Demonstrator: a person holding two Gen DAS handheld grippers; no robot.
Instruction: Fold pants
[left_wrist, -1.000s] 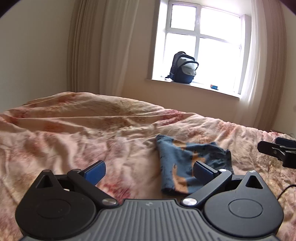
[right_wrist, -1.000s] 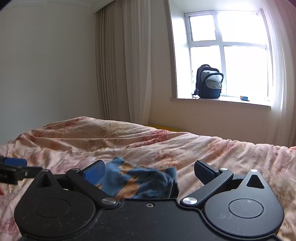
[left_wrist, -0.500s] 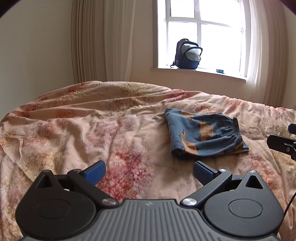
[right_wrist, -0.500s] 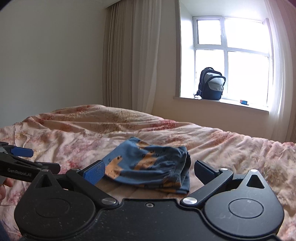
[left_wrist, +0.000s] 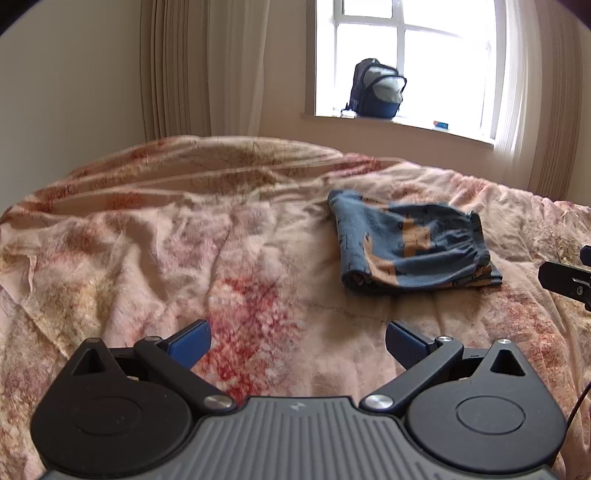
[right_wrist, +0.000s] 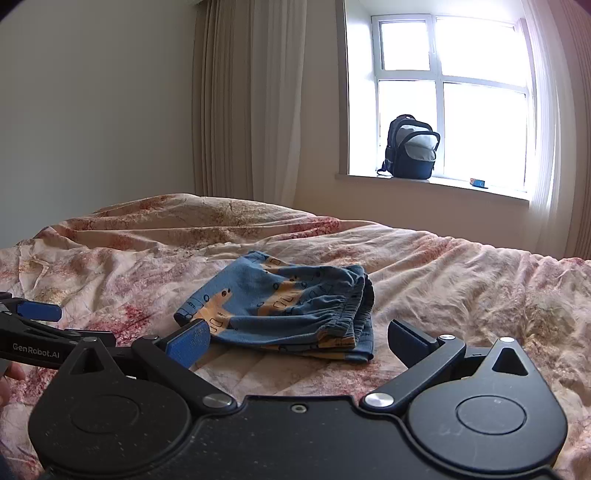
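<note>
The folded blue pants with tan print lie as a compact bundle on the floral bedspread, toward the bed's window side. The left gripper hovers apart from them over the bedspread, jaws released and empty. The right gripper sits just before the bundle, jaws likewise spread, gripping nothing. A dark backpack stands on the windowsill.

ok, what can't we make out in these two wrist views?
- Pants: underside and inner layers hidden by their own folds, both views.
- Right claw: cut off by the left view's right edge.
- Small blue item on the sill: too small to identify.
</note>
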